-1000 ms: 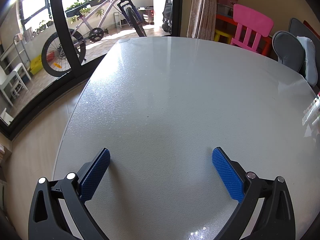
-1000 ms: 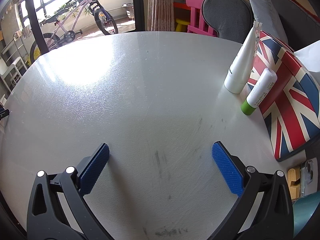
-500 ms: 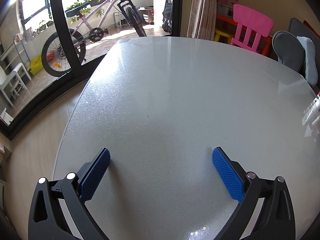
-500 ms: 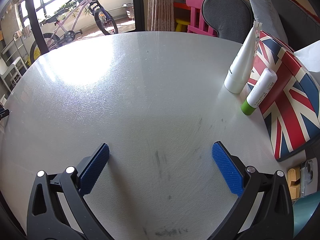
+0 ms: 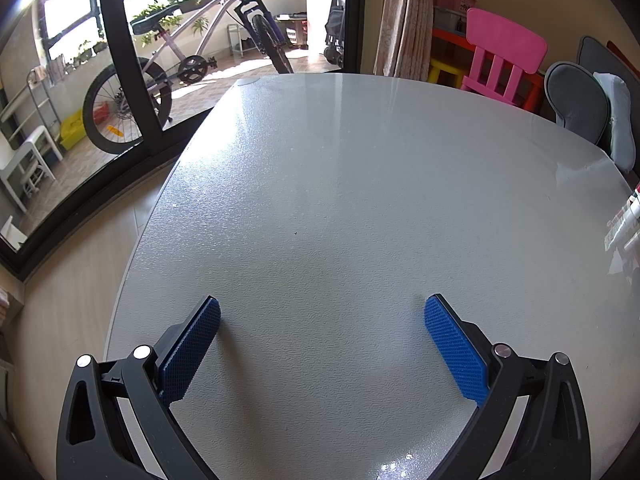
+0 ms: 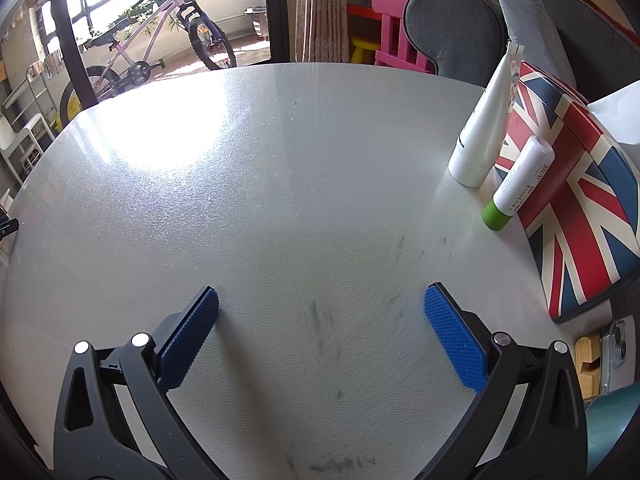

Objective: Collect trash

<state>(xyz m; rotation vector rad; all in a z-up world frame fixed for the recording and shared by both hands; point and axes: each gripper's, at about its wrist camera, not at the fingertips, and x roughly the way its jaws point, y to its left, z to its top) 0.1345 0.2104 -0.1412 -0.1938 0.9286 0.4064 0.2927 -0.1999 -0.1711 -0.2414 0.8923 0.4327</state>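
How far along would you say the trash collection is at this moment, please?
Done: I see nothing that counts; no bin or bag shows. In hand: nothing, as the left tool and right tool both hang open over the grey table. Left: no obvious trash is in view; only a white tube, a green-capped stick and a flag-print box stand along the right edge.
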